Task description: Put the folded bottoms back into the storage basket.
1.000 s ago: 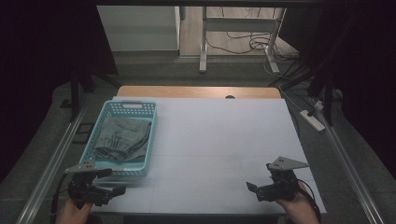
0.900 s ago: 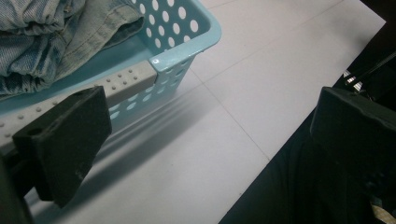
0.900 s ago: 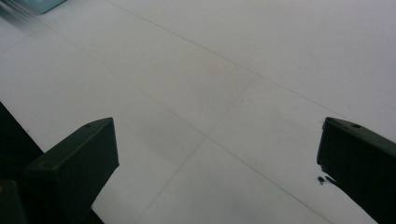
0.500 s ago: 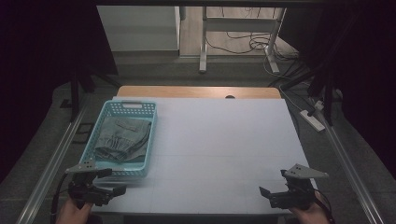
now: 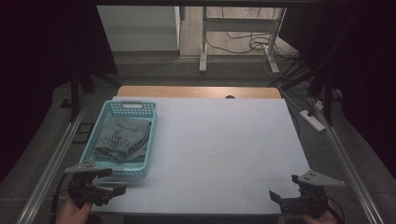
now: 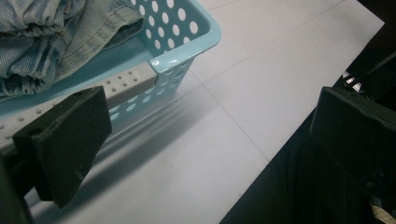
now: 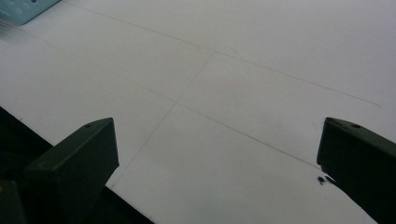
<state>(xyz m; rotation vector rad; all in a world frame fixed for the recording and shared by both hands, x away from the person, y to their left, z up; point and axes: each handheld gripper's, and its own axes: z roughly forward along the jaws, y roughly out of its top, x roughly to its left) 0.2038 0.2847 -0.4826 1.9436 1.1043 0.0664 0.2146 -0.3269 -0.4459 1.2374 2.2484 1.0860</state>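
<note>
Risk, as judged: the left tool (image 5: 114, 190), jaws spread wide and empty, sits just beside the near corner of the blue basket (image 5: 148, 140), so a reach over the wall could knock the light basket along the white bench (image 5: 224, 140), or a jaw tip could snag a rim perforation instead of cloth. The right tool (image 5: 275, 198), likewise wide and holding nothing, hovers at the near right edge of the bench, well apart from the basket. Basket, at the bench's left, holds one crumpled piece of grey-blue denim clothing (image 5: 121, 137), loosely folded; nothing else seen inside.
</note>
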